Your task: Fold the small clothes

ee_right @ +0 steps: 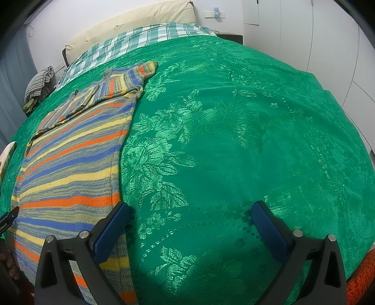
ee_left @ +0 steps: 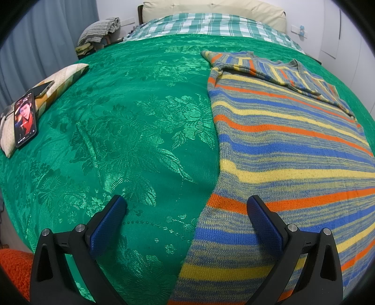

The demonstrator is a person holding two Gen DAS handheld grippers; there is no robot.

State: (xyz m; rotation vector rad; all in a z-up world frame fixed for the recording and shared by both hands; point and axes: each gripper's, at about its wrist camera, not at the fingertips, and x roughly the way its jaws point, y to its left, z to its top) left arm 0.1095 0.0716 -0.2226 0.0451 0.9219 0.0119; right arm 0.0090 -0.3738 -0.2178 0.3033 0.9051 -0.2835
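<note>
A striped knit sweater (ee_left: 293, 150) in blue, yellow, orange and grey lies flat on the green bedspread (ee_left: 121, 140), its sleeves folded across the chest at the far end. My left gripper (ee_left: 186, 206) hangs open over the sweater's left bottom edge, one blue pad over the bedspread and the other over the knit. In the right wrist view the same sweater (ee_right: 70, 164) fills the left side. My right gripper (ee_right: 191, 212) is open beside the sweater's right edge; its left pad (ee_right: 110, 232) sits over the hem, the other over the green bedspread (ee_right: 234, 140).
A phone (ee_left: 24, 119) with a lit screen leans on a small cushion (ee_left: 58, 82) at the bed's left edge. Checked bedding (ee_left: 211, 25) and a cream headboard (ee_left: 211, 9) lie at the far end. An orange knit item (ee_left: 14, 269) shows at the near corner.
</note>
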